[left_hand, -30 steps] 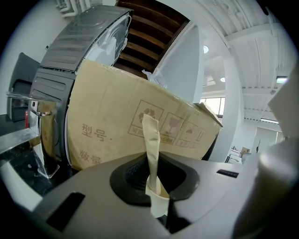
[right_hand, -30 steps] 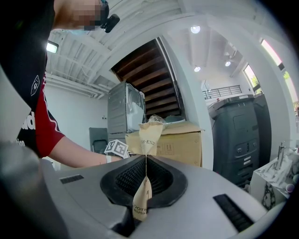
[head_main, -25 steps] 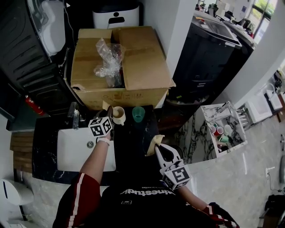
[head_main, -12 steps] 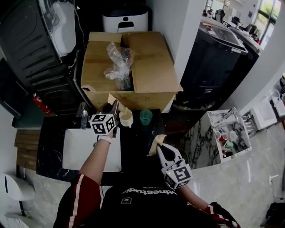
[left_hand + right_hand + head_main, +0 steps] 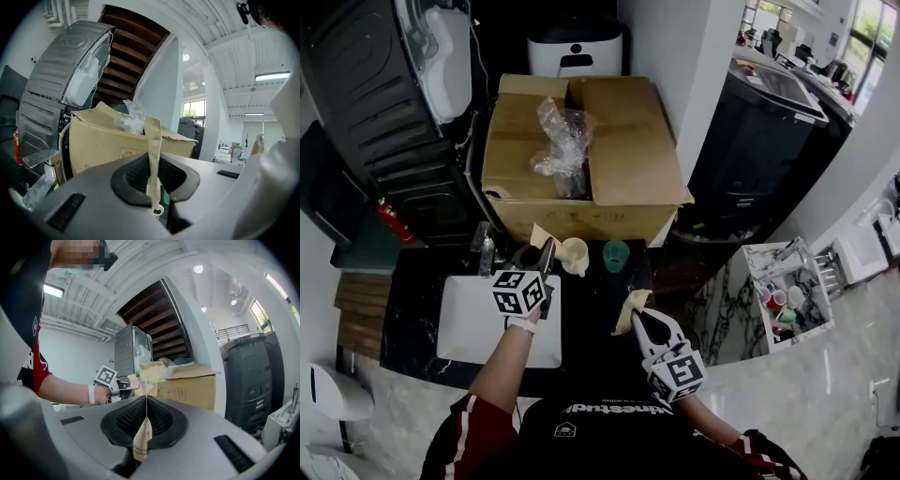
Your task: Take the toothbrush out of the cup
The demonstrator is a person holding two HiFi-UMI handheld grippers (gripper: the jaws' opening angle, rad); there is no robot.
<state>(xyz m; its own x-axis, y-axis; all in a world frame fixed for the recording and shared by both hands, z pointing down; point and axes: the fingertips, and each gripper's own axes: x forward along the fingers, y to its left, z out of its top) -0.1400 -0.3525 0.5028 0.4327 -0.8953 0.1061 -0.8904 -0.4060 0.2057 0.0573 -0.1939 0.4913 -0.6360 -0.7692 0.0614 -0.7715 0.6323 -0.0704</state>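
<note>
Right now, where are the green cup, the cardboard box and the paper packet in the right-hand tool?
green cup (image 5: pixel 616 255): head view, middle of the cup.
cardboard box (image 5: pixel 633 141): head view, its right flap.
paper packet (image 5: pixel 630 310): head view, middle of the packet.

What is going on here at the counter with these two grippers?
A person works at a dark counter with a gripper in each hand. The left gripper is shut on a paper-wrapped toothbrush, held up beside the cream cup, not in it. The right gripper is shut on another paper packet, nearer the body.
</note>
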